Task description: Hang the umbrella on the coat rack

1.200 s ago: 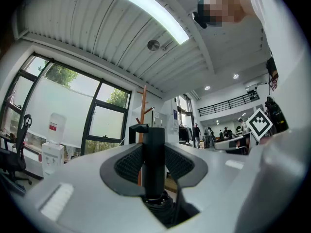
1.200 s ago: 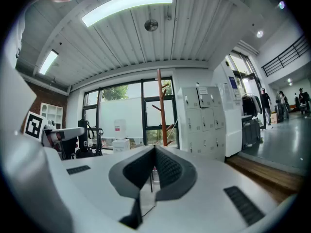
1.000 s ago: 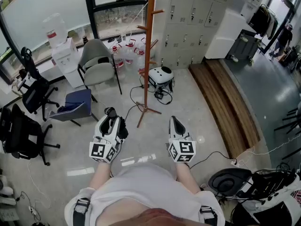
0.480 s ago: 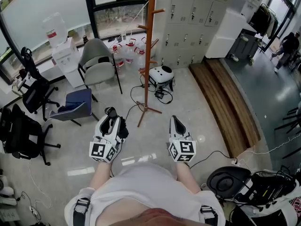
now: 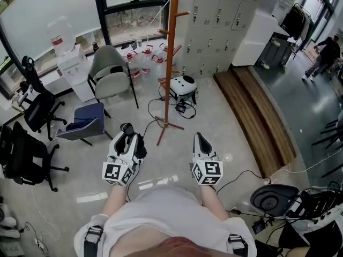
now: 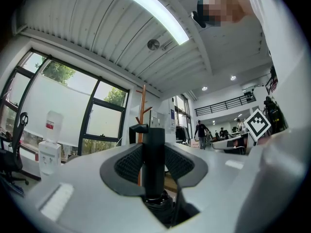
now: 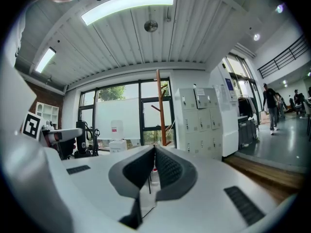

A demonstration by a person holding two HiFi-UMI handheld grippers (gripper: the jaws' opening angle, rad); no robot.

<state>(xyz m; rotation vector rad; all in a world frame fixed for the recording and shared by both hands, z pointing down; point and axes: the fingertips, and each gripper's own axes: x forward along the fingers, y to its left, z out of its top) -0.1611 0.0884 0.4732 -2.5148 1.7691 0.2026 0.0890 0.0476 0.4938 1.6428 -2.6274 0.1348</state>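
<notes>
My left gripper is shut on the black handle of a folded umbrella, held low in front of me. In the left gripper view the umbrella handle stands upright between the padded jaws, its hooked end on top. An orange-brown wooden coat rack with angled pegs stands on the floor just ahead, between the two grippers. The coat rack also shows behind the handle, some way off. My right gripper is shut with nothing in it, and past its closed jaws I see the coat rack.
A grey chair, a blue chair and black office chairs stand at the left. Water jugs, a white helmet-like object and cables lie near the rack's base. A wooden platform runs at the right, where a person walks.
Both grippers hold their places. The person at the far right has walked on, and the view has shifted slightly.
</notes>
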